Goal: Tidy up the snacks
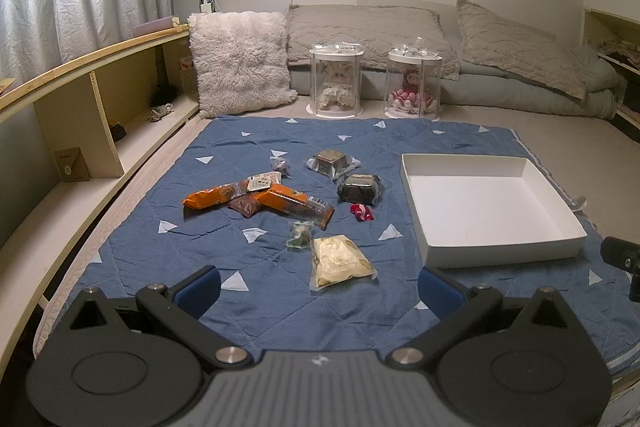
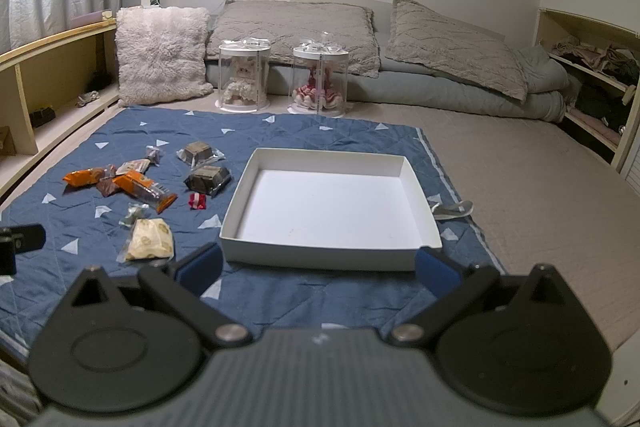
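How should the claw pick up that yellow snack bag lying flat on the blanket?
Come straight down with the left claw, which is open and closest. Pinch the yellow snack bag across its narrow width near the middle: it lies flat and puffy, with clear blanket on both long sides.

A home bedroom. 2 pillows (image 2: 456, 39) lean on folded bedding (image 2: 480, 95) along the wall. Curtains (image 1: 80, 15) hang beside open shelves (image 1: 100, 115).

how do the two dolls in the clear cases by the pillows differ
The left doll is cream and white all over; the right doll wears red and pink with a ruffled skirt. The left doll's case stands nearer the fluffy cushion. Both sit upright in clear round lidded cases behind the blue quilt.
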A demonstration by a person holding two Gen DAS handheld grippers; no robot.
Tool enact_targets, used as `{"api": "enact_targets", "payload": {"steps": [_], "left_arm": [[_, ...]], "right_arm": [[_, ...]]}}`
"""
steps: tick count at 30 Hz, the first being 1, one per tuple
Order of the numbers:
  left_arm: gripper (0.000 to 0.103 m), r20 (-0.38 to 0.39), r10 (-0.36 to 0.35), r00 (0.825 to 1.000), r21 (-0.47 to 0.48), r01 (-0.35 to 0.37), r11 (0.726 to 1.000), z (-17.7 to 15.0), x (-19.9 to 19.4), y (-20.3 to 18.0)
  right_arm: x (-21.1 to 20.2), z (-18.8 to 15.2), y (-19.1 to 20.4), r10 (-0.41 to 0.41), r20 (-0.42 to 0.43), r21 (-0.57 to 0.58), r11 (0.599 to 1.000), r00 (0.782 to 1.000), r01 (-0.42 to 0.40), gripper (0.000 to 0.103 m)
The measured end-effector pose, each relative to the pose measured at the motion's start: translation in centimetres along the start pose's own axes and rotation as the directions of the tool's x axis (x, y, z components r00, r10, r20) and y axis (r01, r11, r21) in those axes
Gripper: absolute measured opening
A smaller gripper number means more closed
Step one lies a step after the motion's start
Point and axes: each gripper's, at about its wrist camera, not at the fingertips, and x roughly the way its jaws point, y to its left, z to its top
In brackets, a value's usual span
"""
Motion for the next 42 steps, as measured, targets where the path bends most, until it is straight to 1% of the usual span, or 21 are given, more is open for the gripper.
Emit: {"api": "enact_targets", "payload": {"steps": [36,42], "left_arm": [[0.103,0.0,0.0,1.0,-0.001,0.0,1.0,0.0,0.01,0.0],[0.103,0.001,0.003,1.0,-0.001,-0.003,1.0,0.0,-0.02,0.03]], "right_arm": [[0.17,-0.34,-0.32,0.0,-0.005,-0.003,1.0,1.0,0.0,0.103],[0.1,-0.09,0.14,-0.001,-0.007,-0.005,1.0,1.0,0.001,0.103]]}}
